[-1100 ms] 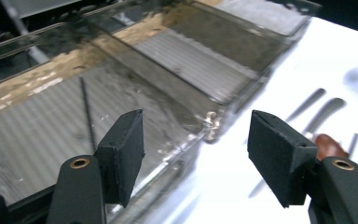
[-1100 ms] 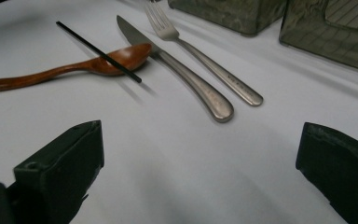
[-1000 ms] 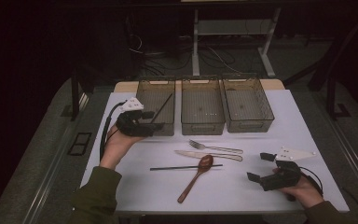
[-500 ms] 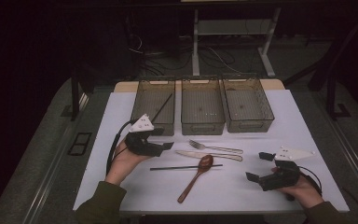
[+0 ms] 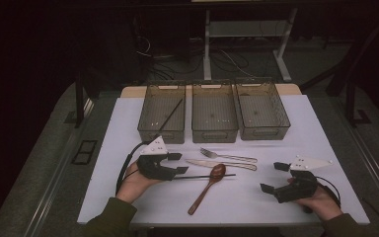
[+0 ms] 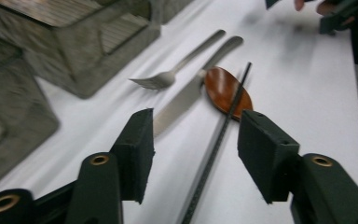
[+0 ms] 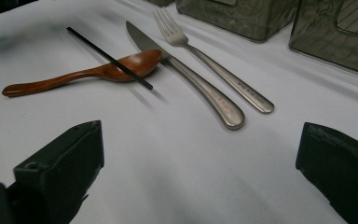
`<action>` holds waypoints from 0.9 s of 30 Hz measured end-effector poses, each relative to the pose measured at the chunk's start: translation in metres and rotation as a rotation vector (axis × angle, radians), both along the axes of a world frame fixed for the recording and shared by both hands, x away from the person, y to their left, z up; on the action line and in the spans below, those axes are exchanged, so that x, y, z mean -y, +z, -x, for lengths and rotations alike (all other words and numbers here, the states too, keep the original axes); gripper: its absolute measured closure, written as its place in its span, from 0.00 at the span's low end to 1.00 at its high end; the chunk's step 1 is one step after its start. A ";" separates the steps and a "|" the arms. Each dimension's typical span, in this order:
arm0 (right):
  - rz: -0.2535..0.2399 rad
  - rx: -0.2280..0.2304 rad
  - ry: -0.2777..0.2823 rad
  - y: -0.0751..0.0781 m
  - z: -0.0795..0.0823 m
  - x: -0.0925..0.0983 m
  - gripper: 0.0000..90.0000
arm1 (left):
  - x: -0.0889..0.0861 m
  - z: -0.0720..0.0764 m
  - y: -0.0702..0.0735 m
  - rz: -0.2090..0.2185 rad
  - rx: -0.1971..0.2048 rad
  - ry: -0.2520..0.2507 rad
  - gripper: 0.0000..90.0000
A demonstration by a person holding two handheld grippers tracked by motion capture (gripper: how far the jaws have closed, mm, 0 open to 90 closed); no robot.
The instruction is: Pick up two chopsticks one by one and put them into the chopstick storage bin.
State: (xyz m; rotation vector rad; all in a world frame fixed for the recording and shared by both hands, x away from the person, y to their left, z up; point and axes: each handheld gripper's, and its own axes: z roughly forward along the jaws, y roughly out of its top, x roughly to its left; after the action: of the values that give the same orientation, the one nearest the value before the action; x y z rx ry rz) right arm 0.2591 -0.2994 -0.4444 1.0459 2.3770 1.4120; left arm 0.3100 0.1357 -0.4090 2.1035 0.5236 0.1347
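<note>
Straddling the black chopstick (image 6: 214,149), your left gripper (image 5: 177,163) has just been closing; white tabletop (image 5: 256,197) beyond lies open, your right gripper (image 5: 275,177) gapes empty.

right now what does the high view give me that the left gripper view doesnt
High view: three bins in a row, a leaning chopstick in the left bin, and the right gripper open near the table's edge.

Left gripper view: the left gripper up close. Its jaws have just been closing, with the flat chopstick between them and untouched.

Both: that flat chopstick lying across the spoon, plus the fork and knife on the white table.
</note>
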 end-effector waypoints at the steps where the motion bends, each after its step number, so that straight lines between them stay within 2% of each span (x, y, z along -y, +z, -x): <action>1: 0.002 0.000 0.000 0.000 0.000 0.000 0.00 | 0.001 0.000 -0.002 -0.002 -0.008 -0.012 0.53; 10: 0.002 -0.001 -0.001 0.000 0.000 0.001 0.00 | 0.013 -0.004 -0.019 -0.073 -0.034 -0.099 0.70; 15: 0.005 -0.001 -0.001 -0.001 0.000 0.002 0.00 | 0.018 -0.005 -0.025 -0.099 -0.042 -0.134 0.74; 20: 0.007 -0.003 -0.002 -0.001 0.000 0.001 0.00 | 0.022 -0.008 -0.030 -0.105 -0.028 -0.159 0.76; 27: 0.011 -0.003 -0.001 -0.001 0.000 0.001 0.00 | 0.027 -0.009 -0.036 -0.139 -0.019 -0.182 0.78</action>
State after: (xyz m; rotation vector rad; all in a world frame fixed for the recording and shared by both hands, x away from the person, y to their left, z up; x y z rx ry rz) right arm 0.2591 -0.3004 -0.4456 1.0474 2.3836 1.3963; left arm 0.3188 0.1091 -0.4448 2.2779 0.3400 0.0481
